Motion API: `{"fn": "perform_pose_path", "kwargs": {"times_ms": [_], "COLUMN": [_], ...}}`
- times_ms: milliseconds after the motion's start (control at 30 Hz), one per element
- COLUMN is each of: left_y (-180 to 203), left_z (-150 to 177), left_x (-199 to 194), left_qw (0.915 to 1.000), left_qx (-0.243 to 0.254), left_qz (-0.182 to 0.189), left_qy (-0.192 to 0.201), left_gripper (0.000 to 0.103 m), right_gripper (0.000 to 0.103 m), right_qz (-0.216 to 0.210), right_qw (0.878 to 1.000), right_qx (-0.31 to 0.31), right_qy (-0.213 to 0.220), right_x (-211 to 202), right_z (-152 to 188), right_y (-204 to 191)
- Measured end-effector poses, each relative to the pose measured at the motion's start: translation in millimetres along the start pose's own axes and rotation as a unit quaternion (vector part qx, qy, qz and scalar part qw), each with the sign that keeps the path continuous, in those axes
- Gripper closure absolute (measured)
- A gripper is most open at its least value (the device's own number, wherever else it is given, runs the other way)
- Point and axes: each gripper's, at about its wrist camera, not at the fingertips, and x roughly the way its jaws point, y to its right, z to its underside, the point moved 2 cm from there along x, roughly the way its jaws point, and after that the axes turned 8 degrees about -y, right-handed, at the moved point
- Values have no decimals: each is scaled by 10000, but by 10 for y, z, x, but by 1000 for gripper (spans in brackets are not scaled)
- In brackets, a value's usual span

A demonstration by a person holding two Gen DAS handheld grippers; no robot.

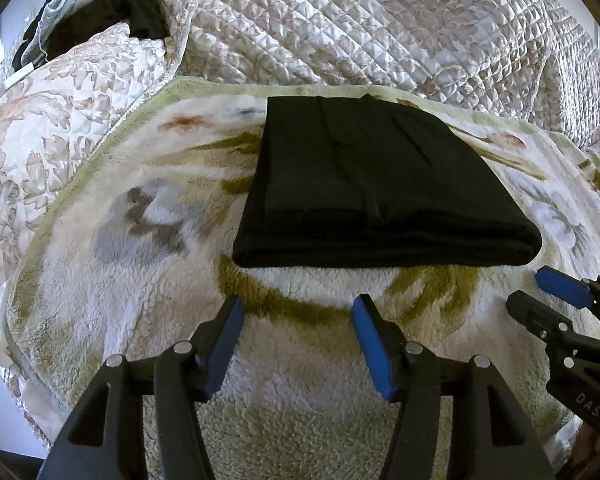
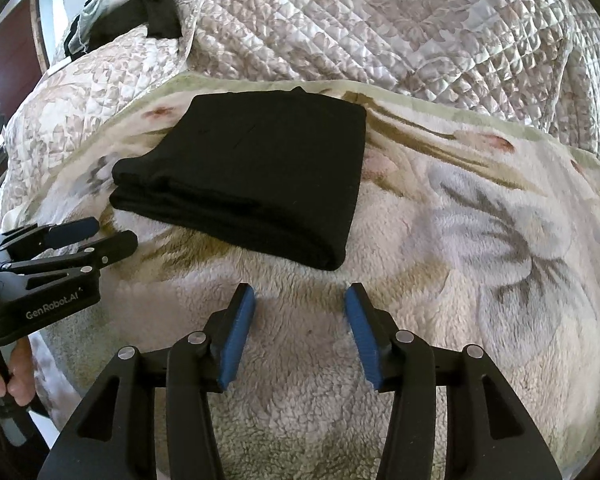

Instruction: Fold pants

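The black pants (image 1: 380, 184) lie folded into a compact, thick rectangle on a fluffy white floral blanket (image 1: 140, 240). They also show in the right wrist view (image 2: 252, 176). My left gripper (image 1: 298, 306) is open and empty, just in front of the pants' near folded edge, not touching them. My right gripper (image 2: 300, 292) is open and empty, just in front of the pants' near right corner. The right gripper shows at the right edge of the left wrist view (image 1: 540, 288). The left gripper shows at the left of the right wrist view (image 2: 108, 234).
The blanket lies on a bed with a quilted cream floral cover (image 1: 380, 24). A heap of dark and pale clothes (image 1: 100, 12) lies at the far left of the bed. A hand (image 2: 16, 376) holds the left gripper's handle.
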Motion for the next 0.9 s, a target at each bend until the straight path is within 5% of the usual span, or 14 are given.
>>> {"fn": "perform_pose_path", "kwargs": {"times_ms": [900], "left_y": [-10], "left_z": [8], "left_x": [16], "left_qw": [10000], "left_qx": [-69], "left_qz": [31], "left_qy": [-42], "left_gripper": [38], "right_gripper": [50], "right_qz": [8], "right_qw": [10000], "right_qx": [-27], "right_qy": [17], "right_x": [-2], "right_z": [-4], "right_y": [-2]}}
